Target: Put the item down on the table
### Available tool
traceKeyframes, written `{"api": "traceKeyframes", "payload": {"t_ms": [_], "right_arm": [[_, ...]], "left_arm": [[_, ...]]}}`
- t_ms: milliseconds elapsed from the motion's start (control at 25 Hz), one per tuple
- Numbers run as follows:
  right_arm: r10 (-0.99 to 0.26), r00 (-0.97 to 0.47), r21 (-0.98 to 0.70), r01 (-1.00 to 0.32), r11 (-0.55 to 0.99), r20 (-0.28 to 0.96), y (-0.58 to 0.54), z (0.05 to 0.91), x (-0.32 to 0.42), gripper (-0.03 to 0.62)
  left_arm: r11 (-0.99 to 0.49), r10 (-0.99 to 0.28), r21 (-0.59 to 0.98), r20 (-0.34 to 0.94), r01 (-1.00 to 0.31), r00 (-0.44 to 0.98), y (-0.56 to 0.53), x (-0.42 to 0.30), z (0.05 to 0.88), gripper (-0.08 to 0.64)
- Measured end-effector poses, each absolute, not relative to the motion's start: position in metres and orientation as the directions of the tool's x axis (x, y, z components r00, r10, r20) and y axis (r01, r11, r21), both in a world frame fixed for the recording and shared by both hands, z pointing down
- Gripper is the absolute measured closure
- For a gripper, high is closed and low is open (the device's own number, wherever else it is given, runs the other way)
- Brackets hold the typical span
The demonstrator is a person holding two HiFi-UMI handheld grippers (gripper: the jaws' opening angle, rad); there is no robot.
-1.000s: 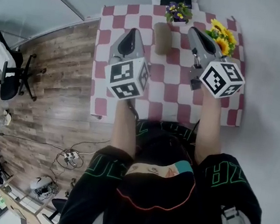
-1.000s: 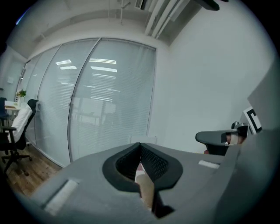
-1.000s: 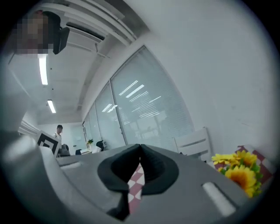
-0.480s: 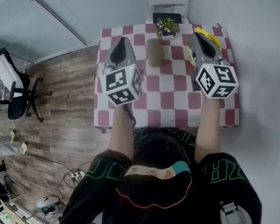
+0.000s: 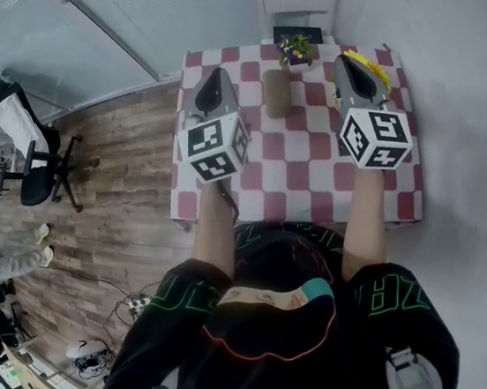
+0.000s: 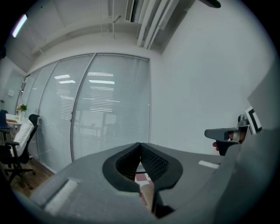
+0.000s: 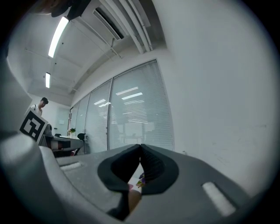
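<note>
Bright, even indoor light fills all three views. In the head view the checked surface is evenly lit and shadows on it are soft, while the dark clothing at the bottom swallows detail. Straight lines bow hard toward the edges. Both gripper views sit inside a black round vignette and are strongly fisheyed. In the right gripper view two ceiling strips glare white, and the glass wall mirrors more lamps. The left claw and right claw lie close to the lens, soft and dark inside.
</note>
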State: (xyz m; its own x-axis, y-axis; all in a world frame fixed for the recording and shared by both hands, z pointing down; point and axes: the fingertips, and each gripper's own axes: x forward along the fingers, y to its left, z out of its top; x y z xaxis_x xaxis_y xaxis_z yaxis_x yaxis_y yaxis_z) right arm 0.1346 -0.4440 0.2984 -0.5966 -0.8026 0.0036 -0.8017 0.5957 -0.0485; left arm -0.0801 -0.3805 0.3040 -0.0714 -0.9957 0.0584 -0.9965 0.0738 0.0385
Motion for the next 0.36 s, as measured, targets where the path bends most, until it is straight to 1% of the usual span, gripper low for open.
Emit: {"api": "traceKeyframes", "payload": {"t_ms": [360], "right_arm": [[-0.794, -0.608, -0.027, -0.794, 0.607, 0.009, -0.4472, 0.302, 0.1283, 0.588]], "left_arm": [[0.057, -0.996, 0.036, 0.071, -0.998, -0.054, -0.385, -0.0772, 0.3096, 0.551]]}}
